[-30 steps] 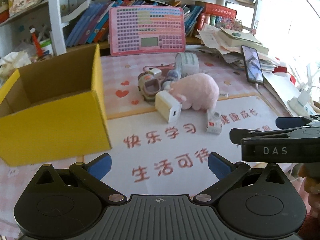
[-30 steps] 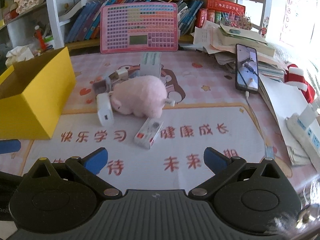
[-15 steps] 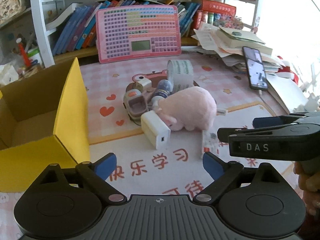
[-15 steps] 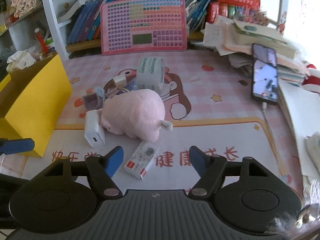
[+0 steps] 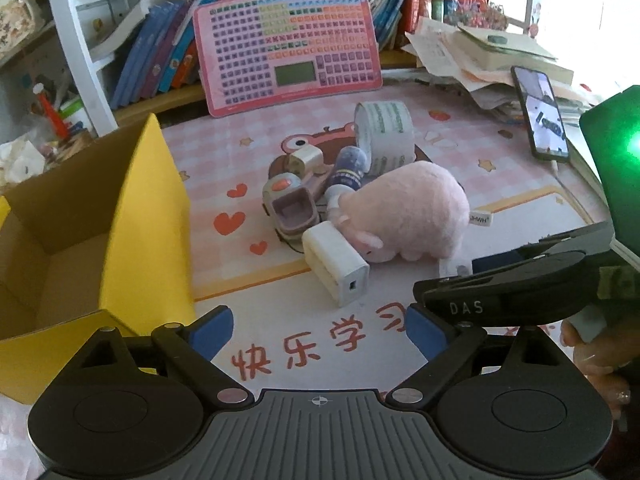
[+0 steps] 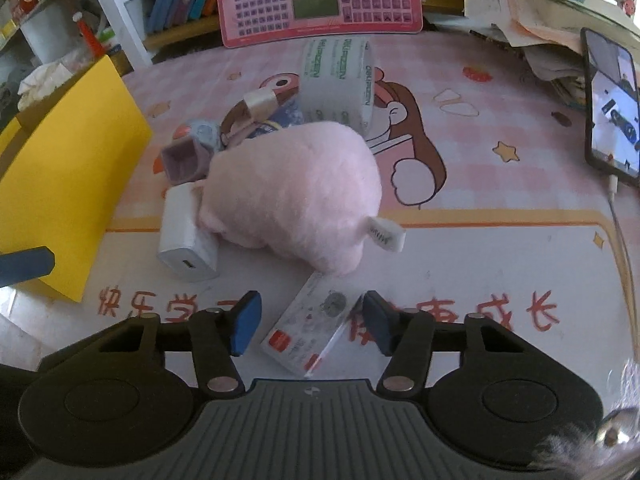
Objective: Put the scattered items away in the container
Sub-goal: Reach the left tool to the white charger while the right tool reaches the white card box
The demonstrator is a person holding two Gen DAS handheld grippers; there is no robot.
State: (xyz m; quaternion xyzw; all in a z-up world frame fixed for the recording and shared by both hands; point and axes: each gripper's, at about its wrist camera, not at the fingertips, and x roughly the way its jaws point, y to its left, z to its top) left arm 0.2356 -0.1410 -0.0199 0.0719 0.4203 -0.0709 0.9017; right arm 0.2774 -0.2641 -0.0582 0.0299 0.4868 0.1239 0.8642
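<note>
A small white carton point(image 6: 310, 330) with a red logo and fine print too small to read lies flat on the desk mat point(image 6: 500, 264), between the blue fingertips point(image 6: 246, 322) of the right gripper point(image 6: 311, 322); the jaws stand apart on either side of it, and contact cannot be told. Just beyond it, toward 12 o'clock, lies a pink plush toy point(image 6: 292, 196) whose white tag reads "JHWH" in the left wrist view. Touching the plush at 9 o'clock is a white charger block point(image 6: 185, 236); behind it sit a lilac and grey toy point(image 6: 188, 152), a dark blue bottle point(image 5: 347, 170) and a roll of tape point(image 6: 340, 80) printed in green. The left gripper point(image 5: 320, 334) hovers with jaws wide apart, gripping nothing. The yellow cardboard box point(image 5: 100, 232), open at the top, stands at 9 o'clock of the pile, well apart from the carton. The mat is pink check with hearts, a cartoon figure and red Chinese characters, "快乐学习" among them. The right gripper's body is marked "DAS". At 12 o'clock a pink keyboard toy point(image 5: 286, 46) leans against shelved books point(image 5: 160, 60); at 2 o'clock a smartphone point(image 6: 612, 108) rests beside stacked papers point(image 5: 480, 52).
</note>
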